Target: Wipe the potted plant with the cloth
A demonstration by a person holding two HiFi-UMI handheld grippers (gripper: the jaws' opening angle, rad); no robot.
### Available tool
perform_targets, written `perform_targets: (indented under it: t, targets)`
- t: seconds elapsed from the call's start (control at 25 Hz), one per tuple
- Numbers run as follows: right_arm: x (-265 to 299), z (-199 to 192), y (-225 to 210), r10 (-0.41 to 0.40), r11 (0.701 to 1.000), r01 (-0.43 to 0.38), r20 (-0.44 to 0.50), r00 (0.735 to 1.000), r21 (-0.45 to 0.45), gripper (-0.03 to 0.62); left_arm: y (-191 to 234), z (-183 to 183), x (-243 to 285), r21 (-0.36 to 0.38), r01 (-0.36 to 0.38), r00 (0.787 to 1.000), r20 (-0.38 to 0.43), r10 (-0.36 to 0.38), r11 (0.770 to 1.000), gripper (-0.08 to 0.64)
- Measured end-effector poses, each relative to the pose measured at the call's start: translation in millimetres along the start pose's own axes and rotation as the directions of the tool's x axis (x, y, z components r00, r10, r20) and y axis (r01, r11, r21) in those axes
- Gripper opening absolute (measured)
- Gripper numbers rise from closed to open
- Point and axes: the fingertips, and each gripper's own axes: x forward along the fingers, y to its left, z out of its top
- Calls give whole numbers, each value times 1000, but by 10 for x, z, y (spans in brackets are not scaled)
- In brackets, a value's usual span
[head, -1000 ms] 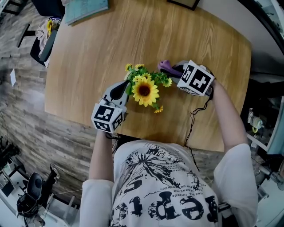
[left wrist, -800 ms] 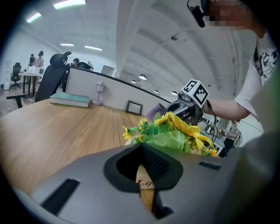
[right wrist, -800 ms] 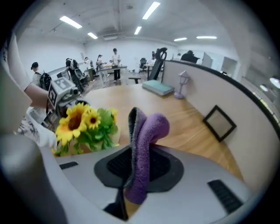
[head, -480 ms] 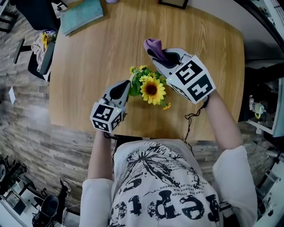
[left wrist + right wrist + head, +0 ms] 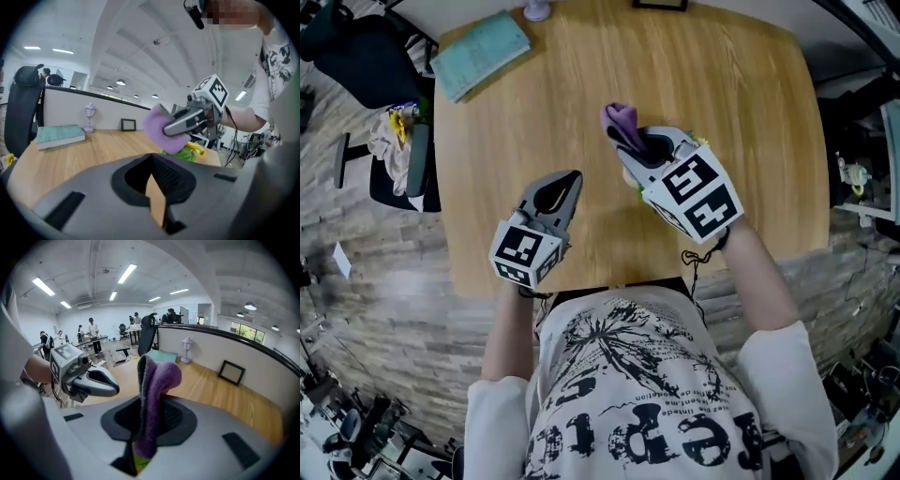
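Potted plant: hiding almost wholly under right gripper on table, only leaves peeking out, though showing plainly a second ago. Pinching purple cloth in right jaws, at plant's eleven o'clock. Keeping left gripper pressed together, empty, at nine o'clock.

My head camera looks steeply down over the worktop. Each tongs camera skims low across it: the one on my left tongs finds my right tongs nearby at 3 o'clock, and its twin looks back at 9. All three share the teal book.
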Motion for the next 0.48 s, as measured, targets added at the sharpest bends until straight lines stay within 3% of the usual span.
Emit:
perform_targets:
  t: [0.16,0.32,0.48]
  targets:
    - [317,-128,213,-55,994,58,-40,998,91,77,260,63,-244,46,57,998,7,-57,997,3]
    - [649,-231,356,-70,981,82,-71,995,177,77,484,4,-363,41,83,996,14,-84,996,3]
    - [830,-447,329,-160,936,185,-105,981,298,77,541,-128,-371,30,115,993,-7,-115,993,3]
